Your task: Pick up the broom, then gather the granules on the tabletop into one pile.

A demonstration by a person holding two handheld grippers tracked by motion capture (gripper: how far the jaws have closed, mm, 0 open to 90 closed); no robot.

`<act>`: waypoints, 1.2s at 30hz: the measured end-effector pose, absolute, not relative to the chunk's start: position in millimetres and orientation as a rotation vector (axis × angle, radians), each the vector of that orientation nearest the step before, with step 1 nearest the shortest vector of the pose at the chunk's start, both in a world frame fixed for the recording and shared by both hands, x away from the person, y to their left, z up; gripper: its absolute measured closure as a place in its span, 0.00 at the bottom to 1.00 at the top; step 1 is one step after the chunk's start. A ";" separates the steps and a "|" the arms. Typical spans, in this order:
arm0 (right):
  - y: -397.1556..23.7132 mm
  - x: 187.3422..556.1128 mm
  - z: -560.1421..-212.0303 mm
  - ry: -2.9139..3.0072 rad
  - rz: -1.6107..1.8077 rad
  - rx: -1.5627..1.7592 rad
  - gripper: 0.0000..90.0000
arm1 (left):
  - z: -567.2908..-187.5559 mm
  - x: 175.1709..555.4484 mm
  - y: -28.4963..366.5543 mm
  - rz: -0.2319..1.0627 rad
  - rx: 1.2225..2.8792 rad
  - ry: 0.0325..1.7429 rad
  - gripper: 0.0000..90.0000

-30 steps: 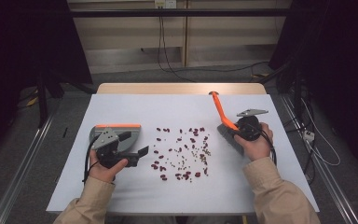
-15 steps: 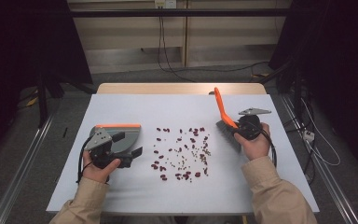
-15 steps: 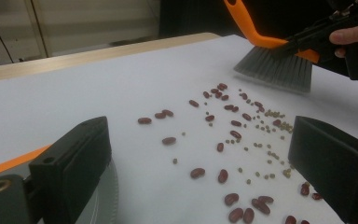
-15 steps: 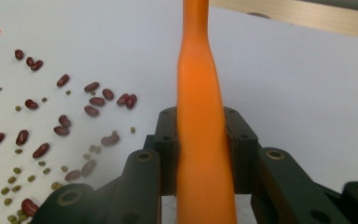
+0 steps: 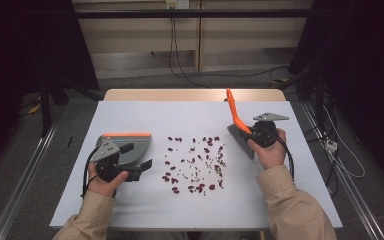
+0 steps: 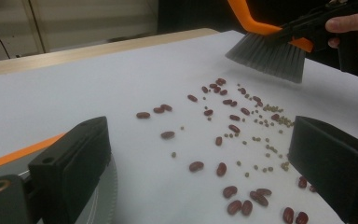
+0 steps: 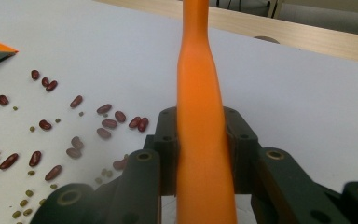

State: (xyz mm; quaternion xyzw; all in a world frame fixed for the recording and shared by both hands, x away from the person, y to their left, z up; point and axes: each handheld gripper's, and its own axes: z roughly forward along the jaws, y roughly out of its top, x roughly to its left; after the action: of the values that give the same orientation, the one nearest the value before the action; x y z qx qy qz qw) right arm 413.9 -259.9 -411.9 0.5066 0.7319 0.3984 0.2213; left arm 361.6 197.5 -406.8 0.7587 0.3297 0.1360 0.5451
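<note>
Right gripper [image 5: 254, 134] is clamped on the orange brush [image 5: 236, 120] handle, center-right of frame; left gripper [image 5: 139, 159] (jaws wide, holding nothing) sits lower left by the dustpan [image 5: 130, 145], w/ beans [image 5: 195, 162] scattered mid-frame

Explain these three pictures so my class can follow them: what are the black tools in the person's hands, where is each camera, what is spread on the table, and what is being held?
A person sits at a white table with a hand-held two-jaw gripper in each hand. One camera looks down from above; one rides on each gripper and looks along its black jaws. Red beans and small green ones lie scattered mid-table. The right gripper is shut on the orange handle of a brush, its grey bristles near the beans. The left gripper stands open by a grey dustpan with an orange edge; whether it holds that pan I cannot tell.
</note>
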 end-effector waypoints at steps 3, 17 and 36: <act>-258.4 416.4 -410.8 2.030 1.097 1.393 0.79 | -407.6 362.0 199.7 0.321 1.800 0.782 0.06; -255.7 425.9 -414.3 2.013 1.103 1.379 0.79 | -407.4 362.5 200.6 0.323 1.804 0.785 0.06; -250.0 439.4 -413.0 1.987 1.089 1.334 0.79 | -407.5 361.8 201.8 0.315 1.805 0.788 0.06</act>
State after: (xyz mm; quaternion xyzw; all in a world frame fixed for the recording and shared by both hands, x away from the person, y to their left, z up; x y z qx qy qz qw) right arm 439.4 -250.0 -413.0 0.4908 0.7310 0.4007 0.2534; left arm 361.8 201.8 -407.5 0.7601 0.3317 0.1326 0.5429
